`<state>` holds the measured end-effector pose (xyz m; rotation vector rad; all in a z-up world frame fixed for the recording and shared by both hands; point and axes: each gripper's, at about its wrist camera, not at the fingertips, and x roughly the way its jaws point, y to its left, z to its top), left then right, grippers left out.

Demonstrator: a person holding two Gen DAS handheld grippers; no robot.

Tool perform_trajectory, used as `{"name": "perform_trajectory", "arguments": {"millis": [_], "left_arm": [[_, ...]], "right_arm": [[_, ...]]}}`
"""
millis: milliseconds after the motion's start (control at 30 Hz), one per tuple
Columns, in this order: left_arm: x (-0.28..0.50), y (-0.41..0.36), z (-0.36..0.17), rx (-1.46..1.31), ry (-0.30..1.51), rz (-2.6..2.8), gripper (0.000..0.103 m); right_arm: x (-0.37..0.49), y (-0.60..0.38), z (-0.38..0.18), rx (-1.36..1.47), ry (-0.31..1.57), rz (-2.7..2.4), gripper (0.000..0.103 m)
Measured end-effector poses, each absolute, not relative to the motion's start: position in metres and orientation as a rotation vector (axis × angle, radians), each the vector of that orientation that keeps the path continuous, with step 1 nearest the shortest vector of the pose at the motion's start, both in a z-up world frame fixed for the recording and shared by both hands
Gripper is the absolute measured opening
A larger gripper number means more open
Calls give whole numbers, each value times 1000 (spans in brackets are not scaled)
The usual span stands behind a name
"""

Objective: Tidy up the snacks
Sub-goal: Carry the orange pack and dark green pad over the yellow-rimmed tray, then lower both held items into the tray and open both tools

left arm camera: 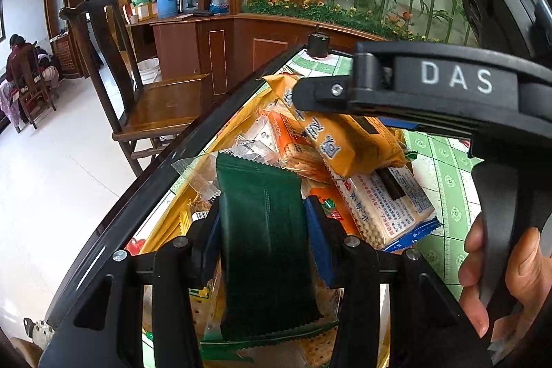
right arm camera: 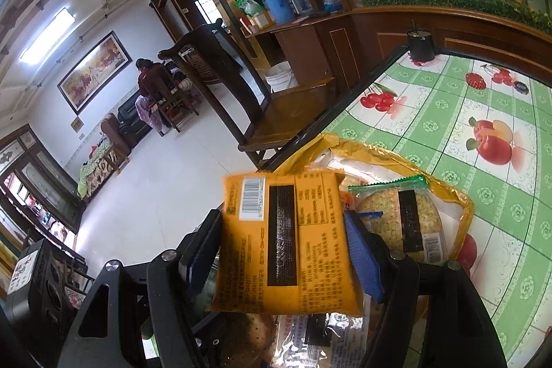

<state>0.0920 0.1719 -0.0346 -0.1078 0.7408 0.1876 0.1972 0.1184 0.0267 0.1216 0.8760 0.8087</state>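
Grip first: my left gripper [left arm camera: 264,230] is closed across a dark green foil snack packet with zigzag-cut ends [left arm camera: 265,240], blue pads pressing both its long sides, held above the heap. My right gripper [right arm camera: 284,247] is likewise clamped on an orange plastic biscuit packet with a barcode and a black strip [right arm camera: 288,244]; in the left view that same packet hangs from the right gripper's fingers over the far part of the pile.

Below both sits a large yellow-gold glossy bag lying open [right arm camera: 445,195], near the black-framed left edge of the table [right arm camera: 500,112] with its green checked fruit-print cloth. Inside it I see a round cracker pack in clear wrap with a green seal [right arm camera: 400,216], a white-and-blue cracker sleeve [left arm camera: 390,209], orange-wrapped crackers [left arm camera: 293,140] and several clear-wrapped biscuits, all jumbled rather than stacked.

I judge the sorting only part done: two packets are in hand and unplaced, and many remain loose in the bag. I cannot tell whether these two are going in or coming out. The cloth towards the far corner carries only a small black cylindrical pot [right arm camera: 420,45].
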Motion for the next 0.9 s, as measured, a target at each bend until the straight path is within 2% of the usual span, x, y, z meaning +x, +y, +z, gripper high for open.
{"name": "perform_trajectory", "arguments": {"millis": [900], "left_arm": [[91, 173, -34, -101, 742, 190, 44]], "right_arm": [[198, 143, 23, 19, 848, 803, 73]]}}
